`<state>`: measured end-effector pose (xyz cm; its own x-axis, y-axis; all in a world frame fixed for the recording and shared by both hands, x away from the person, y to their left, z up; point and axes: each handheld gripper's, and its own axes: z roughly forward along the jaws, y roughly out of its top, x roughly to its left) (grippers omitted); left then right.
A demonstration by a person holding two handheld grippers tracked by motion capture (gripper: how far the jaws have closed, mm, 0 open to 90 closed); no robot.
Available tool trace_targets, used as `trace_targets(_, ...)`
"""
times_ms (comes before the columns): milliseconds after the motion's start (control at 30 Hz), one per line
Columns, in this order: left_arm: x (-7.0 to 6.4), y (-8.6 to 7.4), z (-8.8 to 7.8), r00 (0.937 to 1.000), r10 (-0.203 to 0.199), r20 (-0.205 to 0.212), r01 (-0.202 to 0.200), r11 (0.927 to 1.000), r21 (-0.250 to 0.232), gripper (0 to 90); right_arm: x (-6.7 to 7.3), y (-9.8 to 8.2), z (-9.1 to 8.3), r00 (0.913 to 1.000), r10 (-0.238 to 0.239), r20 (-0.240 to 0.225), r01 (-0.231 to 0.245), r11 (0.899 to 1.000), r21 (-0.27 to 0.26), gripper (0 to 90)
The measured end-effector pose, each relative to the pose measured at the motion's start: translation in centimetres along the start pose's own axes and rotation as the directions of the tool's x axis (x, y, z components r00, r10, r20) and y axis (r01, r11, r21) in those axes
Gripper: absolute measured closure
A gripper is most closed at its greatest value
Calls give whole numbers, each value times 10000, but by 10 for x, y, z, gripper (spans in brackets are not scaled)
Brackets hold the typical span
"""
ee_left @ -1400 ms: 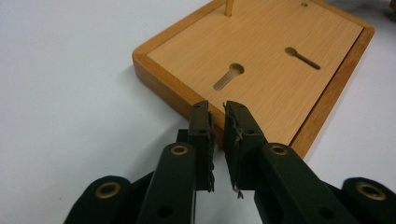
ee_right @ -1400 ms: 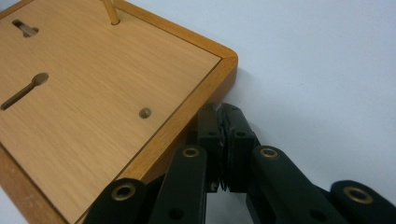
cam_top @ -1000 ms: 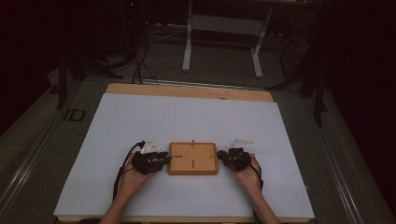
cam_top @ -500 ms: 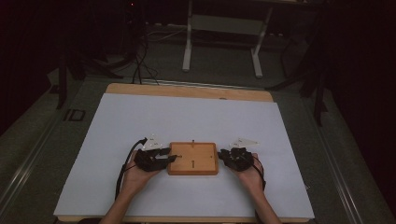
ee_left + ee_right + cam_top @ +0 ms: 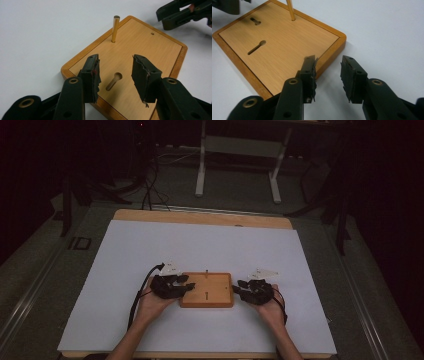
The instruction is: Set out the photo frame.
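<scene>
A flat wooden board (image 5: 206, 290) lies on the white table cover, with a thin brass peg (image 5: 115, 28) standing near its far edge and keyhole slots (image 5: 257, 47) cut into its top. My left gripper (image 5: 186, 288) is at the board's left end. Its jaws have just been opening and hang apart over the board (image 5: 140, 45), gripping nothing. My right gripper (image 5: 240, 290) is at the board's right end. Its jaws have also just been opening, one fingertip (image 5: 310, 65) over the board's corner and the other over the table. Nothing is pressed between the pads.
The white cover (image 5: 200, 245) spreads wide around the board on a wooden table (image 5: 200, 217). Cables (image 5: 137, 295) trail from the left gripper toward the near edge. Beyond the table, a metal stand (image 5: 237, 150) rises from a dark floor.
Both hands stay at the board's two ends and the board has not moved. The right gripper's jaws now sit a little off the board's right edge.
</scene>
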<state>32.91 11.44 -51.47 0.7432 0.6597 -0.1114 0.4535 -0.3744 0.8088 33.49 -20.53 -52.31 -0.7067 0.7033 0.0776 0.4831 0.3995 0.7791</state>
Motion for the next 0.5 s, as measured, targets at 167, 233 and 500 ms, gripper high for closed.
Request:
trace_targets(167,2,5,4,10000,5,58,-5,10000,-6,569,3,1,-1,9999,-96,-93,96,9999,39,597)
trace_targets(233,3,7,6,9999,1,105,-1,10000,-14,570,4,1,-2,9999,-111,-112,112,9999,41,593)
trace_targets(500,3,16,13,9998,149,163,-150,9999,62,588,6,1,-4,9997,-180,-138,180,9998,-11,585)
